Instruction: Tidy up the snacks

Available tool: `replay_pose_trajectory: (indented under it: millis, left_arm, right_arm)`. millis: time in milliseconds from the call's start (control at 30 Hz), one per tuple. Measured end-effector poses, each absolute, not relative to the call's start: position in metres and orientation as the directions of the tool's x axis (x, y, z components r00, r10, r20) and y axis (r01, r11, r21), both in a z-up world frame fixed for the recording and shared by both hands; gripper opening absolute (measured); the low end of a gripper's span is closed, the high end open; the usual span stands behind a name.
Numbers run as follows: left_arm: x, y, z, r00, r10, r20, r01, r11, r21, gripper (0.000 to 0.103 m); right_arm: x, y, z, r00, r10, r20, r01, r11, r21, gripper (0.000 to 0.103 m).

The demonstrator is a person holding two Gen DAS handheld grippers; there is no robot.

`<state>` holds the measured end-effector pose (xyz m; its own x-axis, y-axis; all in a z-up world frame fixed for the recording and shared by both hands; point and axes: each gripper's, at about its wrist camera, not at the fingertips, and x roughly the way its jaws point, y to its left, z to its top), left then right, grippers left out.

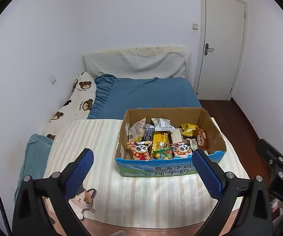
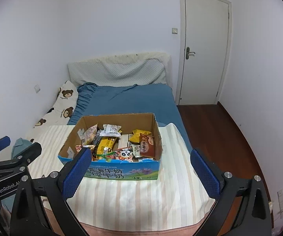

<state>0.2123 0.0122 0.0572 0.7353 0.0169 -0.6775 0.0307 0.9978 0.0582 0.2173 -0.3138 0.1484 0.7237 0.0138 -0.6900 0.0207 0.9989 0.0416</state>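
On the bed, blue sheet up top, striped cream blanket at the foot. Cardboard box sits on that blanket, blue printed front facing both cameras, back wall partly torn. Snacks piled loose inside: 2 panda packs, yellow pack, brown pouch; lower layers hidden. Left claw open, empty, just short of the box front. Right claw open, empty, left pad overlapping the box corner. Cat print half covered.

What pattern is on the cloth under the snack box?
Cream and pale peach stripes on the cloth; clearest in the right wrist view.
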Motion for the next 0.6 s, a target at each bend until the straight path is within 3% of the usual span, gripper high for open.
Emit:
replay_pose_trajectory:
  millis: [600]
  left_arm:
    - [0.227, 0.011, 0.042, 0.710, 0.019, -0.704, 0.040, 0.997, 0.067, 0.103]
  right_arm:
    - [0.241, -0.311, 0.121, 0.696, 0.006, -0.718, 0.025, 0.999, 0.033, 0.102]
